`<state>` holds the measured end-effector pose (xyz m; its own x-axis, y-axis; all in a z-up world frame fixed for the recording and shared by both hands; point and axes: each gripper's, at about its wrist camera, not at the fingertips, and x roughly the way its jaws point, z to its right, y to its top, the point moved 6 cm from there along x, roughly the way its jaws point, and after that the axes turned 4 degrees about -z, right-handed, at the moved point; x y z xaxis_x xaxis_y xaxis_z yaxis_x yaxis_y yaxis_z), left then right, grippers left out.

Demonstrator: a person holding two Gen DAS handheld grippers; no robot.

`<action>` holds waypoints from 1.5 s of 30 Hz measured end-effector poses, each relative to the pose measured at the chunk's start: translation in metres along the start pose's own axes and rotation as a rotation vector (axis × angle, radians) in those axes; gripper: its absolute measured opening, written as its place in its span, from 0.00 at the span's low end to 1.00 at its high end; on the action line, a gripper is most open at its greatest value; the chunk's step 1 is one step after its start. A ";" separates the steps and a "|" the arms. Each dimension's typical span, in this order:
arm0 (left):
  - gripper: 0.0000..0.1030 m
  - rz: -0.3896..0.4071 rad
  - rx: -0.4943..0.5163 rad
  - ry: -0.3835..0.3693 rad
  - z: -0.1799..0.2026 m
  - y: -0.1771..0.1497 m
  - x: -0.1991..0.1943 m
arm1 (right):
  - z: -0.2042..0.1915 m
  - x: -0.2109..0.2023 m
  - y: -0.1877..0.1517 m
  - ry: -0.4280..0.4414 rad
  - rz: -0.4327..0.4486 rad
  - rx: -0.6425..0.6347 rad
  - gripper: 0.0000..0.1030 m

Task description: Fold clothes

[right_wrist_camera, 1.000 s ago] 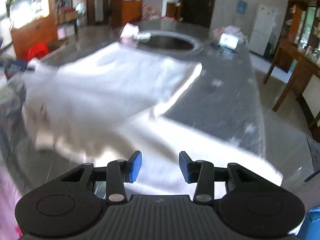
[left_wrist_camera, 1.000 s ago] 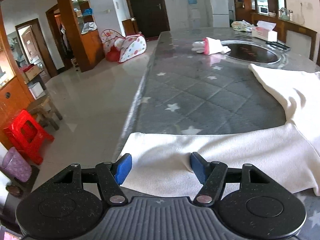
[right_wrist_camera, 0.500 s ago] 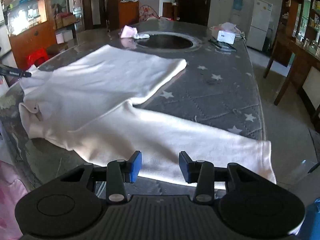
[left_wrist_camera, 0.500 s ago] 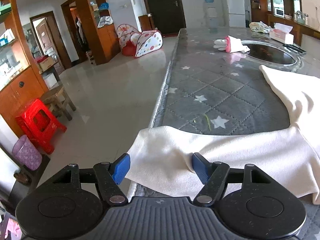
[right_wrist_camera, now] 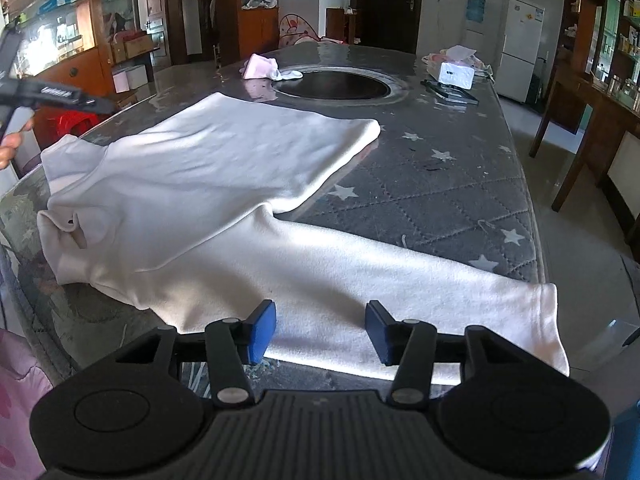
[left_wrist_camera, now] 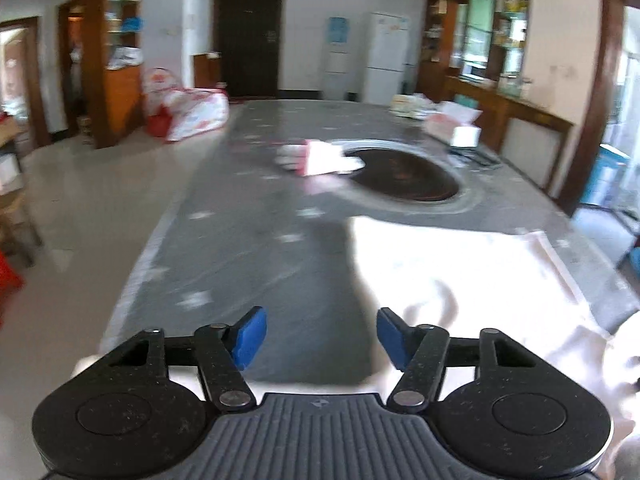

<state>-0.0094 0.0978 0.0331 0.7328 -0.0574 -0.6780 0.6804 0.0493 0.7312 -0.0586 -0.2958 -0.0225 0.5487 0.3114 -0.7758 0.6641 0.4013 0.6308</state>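
A white long-sleeved top [right_wrist_camera: 208, 176] lies flat on the grey star-patterned table [right_wrist_camera: 440, 184]. Its right sleeve [right_wrist_camera: 400, 288] stretches along the near edge, cuff at the right. My right gripper [right_wrist_camera: 321, 330] is open and empty, just above that sleeve's near edge. In the blurred left wrist view the top's body [left_wrist_camera: 452, 276] lies ahead and to the right. My left gripper [left_wrist_camera: 322, 334] is open and empty over bare table, left of the body. The left gripper's body also shows at the far left of the right wrist view [right_wrist_camera: 52, 94].
A round dark inset [right_wrist_camera: 332, 84] sits in the table's far half, with a small pink cloth [right_wrist_camera: 260, 67] beside it. A tissue box [right_wrist_camera: 456, 72] and a flat black item [right_wrist_camera: 452, 92] lie at the far right. A wooden cabinet [right_wrist_camera: 592, 112] stands right of the table.
My left gripper has swung right, away from the left sleeve, and now faces down the table. My right gripper has held nearly still over the right sleeve.
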 end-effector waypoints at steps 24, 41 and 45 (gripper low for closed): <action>0.35 -0.076 0.049 0.096 0.019 0.012 0.075 | 0.003 0.003 -0.001 0.003 0.013 0.022 0.60; 0.40 -0.084 0.139 0.160 0.022 -0.007 0.061 | 0.004 0.003 -0.002 -0.005 0.011 0.035 0.65; 0.42 -0.067 0.126 0.142 0.024 -0.009 0.046 | 0.004 0.001 -0.003 -0.006 0.008 0.050 0.65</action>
<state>0.0181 0.0704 -0.0028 0.6857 0.0849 -0.7230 0.7279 -0.0753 0.6815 -0.0580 -0.3000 -0.0246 0.5569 0.3091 -0.7709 0.6844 0.3551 0.6368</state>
